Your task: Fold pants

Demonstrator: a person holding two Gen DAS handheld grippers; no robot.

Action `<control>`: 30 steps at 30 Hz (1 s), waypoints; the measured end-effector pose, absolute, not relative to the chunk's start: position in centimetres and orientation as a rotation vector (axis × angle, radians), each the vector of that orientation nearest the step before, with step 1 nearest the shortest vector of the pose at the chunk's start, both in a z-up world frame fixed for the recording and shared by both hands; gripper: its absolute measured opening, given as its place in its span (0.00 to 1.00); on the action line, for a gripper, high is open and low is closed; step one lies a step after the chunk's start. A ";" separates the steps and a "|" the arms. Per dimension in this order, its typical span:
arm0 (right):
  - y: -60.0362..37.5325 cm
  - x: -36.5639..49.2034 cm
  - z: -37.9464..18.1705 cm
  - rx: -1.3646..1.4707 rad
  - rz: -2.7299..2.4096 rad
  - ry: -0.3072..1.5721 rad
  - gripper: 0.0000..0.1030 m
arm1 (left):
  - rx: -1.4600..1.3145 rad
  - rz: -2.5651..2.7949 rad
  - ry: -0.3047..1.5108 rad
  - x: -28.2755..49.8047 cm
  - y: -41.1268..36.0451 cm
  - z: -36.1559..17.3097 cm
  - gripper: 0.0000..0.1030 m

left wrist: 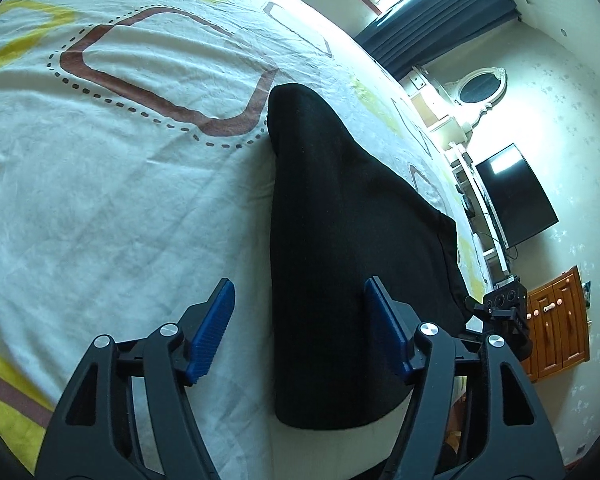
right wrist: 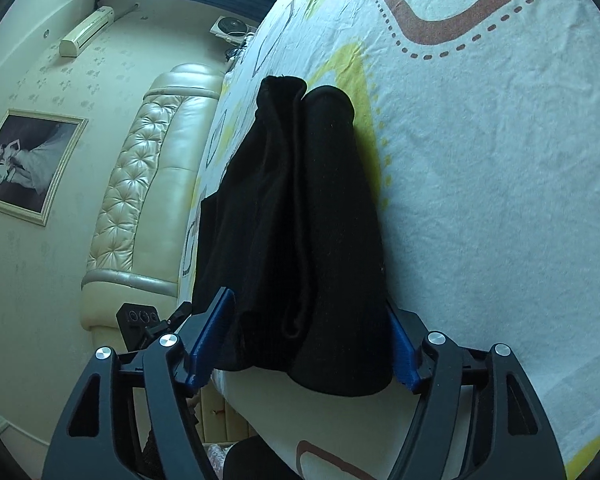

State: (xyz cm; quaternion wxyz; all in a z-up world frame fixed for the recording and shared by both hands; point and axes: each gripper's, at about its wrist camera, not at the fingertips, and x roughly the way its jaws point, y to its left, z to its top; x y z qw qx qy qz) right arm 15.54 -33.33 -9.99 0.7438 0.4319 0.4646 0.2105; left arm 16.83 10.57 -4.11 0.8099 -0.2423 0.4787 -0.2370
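1. The bed carries the black pants, folded lengthwise near its edge.
2. Left gripper and right gripper: fingers released, straddling the pants, gripping nothing.
3. Smooth the layers and align the edges before the next fold.

The left gripper is held tilted downward, its blue pads spread apart and gripping nothing. The right gripper is angled downward likewise, its jaws parted, pads clear of any grip.
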 end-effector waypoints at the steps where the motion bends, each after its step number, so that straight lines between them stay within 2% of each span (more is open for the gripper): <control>1: -33.2 15.4 -10.0 0.946 0.459 1.016 0.68 | -0.510 -0.510 1.024 16.5 10.6 -4.1 0.65; 5: -33.1 15.3 -10.1 0.937 0.458 1.014 0.68 | -0.498 -0.545 1.044 15.4 9.8 -4.3 0.65; 9: -32.8 15.3 -10.0 0.920 0.459 1.013 0.68 | -0.531 -0.573 1.083 15.3 8.5 -5.7 0.70; 11: -32.7 15.1 -9.8 0.902 0.444 1.008 0.63 | -0.565 -0.573 1.077 15.1 8.2 -6.2 0.70; 12: -32.7 15.0 -9.9 0.890 0.428 1.009 0.53 | -0.566 -0.573 1.075 15.1 8.1 -6.4 0.69; 13: -32.8 14.9 -10.1 0.889 0.418 1.010 0.48 | -0.568 -0.570 1.076 15.1 8.0 -6.4 0.60; 16: -33.1 14.4 -10.2 0.920 0.417 0.991 0.40 | -0.550 -0.535 1.080 14.7 7.6 -6.2 0.52; 19: -33.2 14.0 -9.7 0.917 0.413 0.980 0.37 | -0.511 -0.499 1.080 14.1 7.2 -5.3 0.47; 30: -33.1 11.6 -9.5 0.918 0.407 1.011 0.36 | -0.471 -0.491 1.114 12.4 7.1 -5.0 0.47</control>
